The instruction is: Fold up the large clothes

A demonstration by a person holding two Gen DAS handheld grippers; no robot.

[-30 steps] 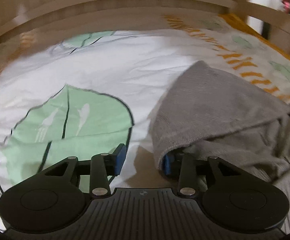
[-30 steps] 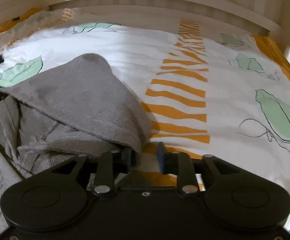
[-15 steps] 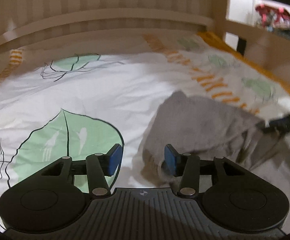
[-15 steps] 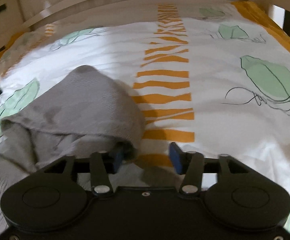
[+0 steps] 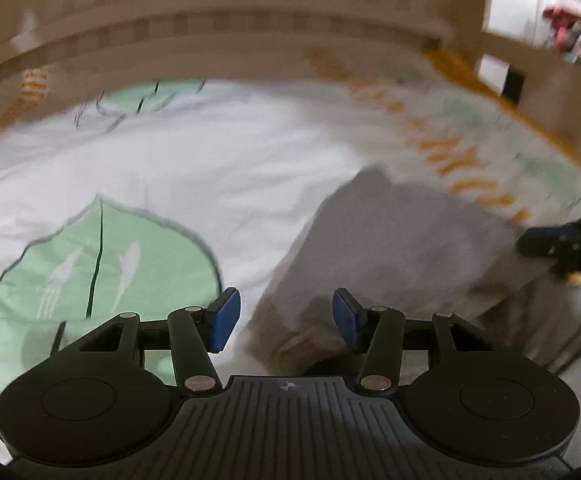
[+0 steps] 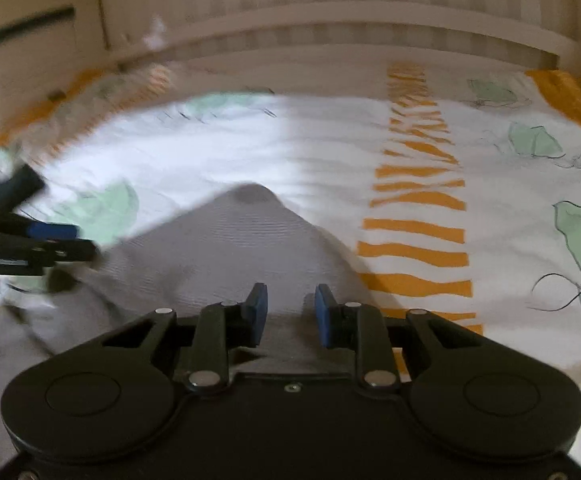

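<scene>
Grey garment heaped on a leaf-printed bedspread, both grippers free of it.

The grey garment (image 5: 402, 240) lay rumpled on a white bedspread (image 5: 194, 168) printed with green leaves and a band of orange stripes (image 6: 418, 224), its peak rising at the middle of the right wrist view. A pale slatted headboard (image 6: 330, 12) closed off the far edge. The left gripper (image 5: 286, 316) stood wide open, blue pads (image 5: 224, 318) holding nothing, over the garment's near edge. The right gripper (image 6: 288, 314) was parted more narrowly, gripping nothing, grey cloth below. Both views were blurred.
</scene>
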